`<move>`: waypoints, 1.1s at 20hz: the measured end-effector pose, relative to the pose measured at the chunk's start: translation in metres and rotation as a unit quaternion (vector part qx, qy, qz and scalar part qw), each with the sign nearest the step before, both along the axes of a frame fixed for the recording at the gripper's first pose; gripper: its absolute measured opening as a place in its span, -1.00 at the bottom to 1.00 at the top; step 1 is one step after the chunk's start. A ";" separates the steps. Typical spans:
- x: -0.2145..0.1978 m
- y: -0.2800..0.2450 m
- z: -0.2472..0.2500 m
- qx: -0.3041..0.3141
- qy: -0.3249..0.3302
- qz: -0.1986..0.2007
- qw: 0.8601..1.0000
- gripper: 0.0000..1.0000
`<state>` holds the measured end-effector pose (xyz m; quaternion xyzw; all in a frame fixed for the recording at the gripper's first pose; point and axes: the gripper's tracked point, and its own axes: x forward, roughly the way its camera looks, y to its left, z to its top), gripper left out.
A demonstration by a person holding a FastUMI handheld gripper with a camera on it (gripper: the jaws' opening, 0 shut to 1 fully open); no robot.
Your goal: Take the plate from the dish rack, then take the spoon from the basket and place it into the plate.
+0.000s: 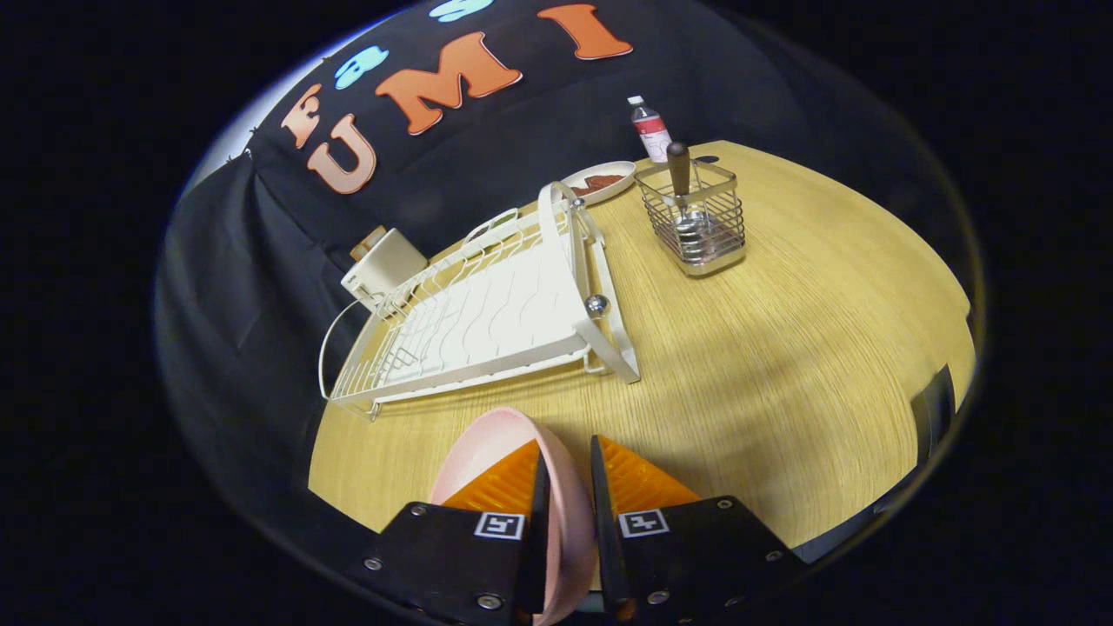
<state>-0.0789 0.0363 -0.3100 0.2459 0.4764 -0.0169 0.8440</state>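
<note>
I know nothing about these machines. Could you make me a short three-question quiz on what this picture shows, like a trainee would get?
1. True or false: the tool is clamped on the rim of the pale pink round plate.
2. Where does the brown-handled metal spoon stand? A) in the white wire dish rack B) in the square wire basket C) flat on the light wooden table
3. Fill in: the small white dish of brownish food sits beyond the far end of the ____.

Key: 1 true; 2 B; 3 dish rack.
</note>
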 end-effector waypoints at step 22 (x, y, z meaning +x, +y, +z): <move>0.056 -0.077 0.059 -0.131 -0.171 -0.016 0.976 -0.05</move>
